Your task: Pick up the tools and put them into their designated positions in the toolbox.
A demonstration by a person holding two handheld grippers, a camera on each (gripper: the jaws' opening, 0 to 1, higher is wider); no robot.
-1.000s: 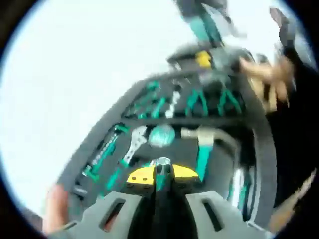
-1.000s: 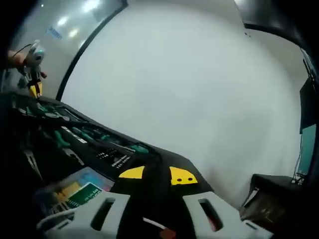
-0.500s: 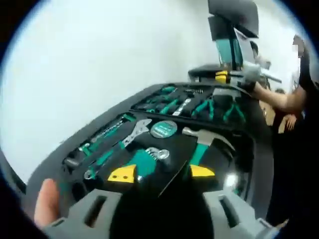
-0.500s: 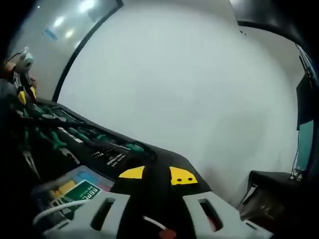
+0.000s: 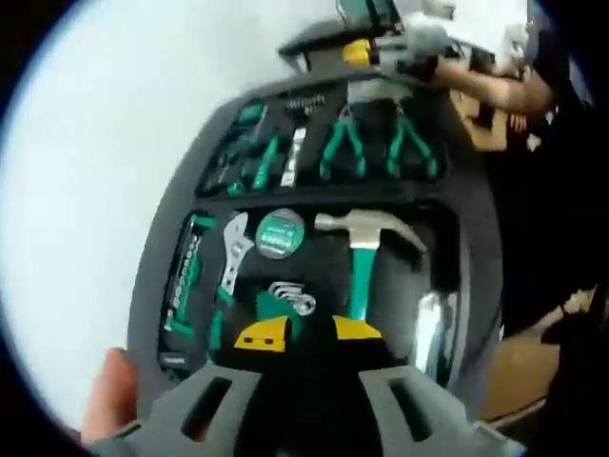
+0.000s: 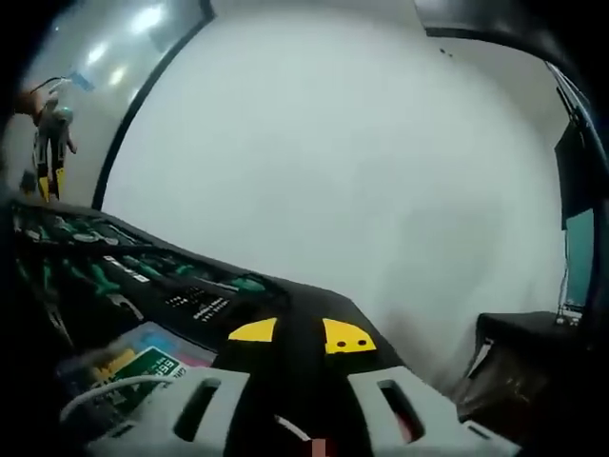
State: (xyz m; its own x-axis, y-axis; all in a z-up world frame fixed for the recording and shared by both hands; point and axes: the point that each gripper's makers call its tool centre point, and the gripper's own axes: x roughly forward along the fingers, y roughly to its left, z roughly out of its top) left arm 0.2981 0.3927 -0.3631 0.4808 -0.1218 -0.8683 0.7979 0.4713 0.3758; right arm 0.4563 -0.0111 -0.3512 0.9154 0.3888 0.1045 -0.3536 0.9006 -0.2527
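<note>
Below the left hand-held gripper (image 5: 306,330) lies the open toolbox (image 5: 152,276) on a white counter (image 5: 86,162), its dark foam tray holding a hammer (image 5: 362,238) with a green handle, a round tape measure (image 5: 280,233), an adjustable wrench (image 5: 230,255) and, in the far row, green-handled pliers (image 5: 343,143). A set of hex keys (image 5: 288,300) rests just ahead of the yellow fingertips, which stand slightly apart and released. Seen from the right hand-held gripper (image 6: 300,333), the toolbox (image 6: 143,276) sits to the left; its yellow tips are parted, grasping nothing.
</note>
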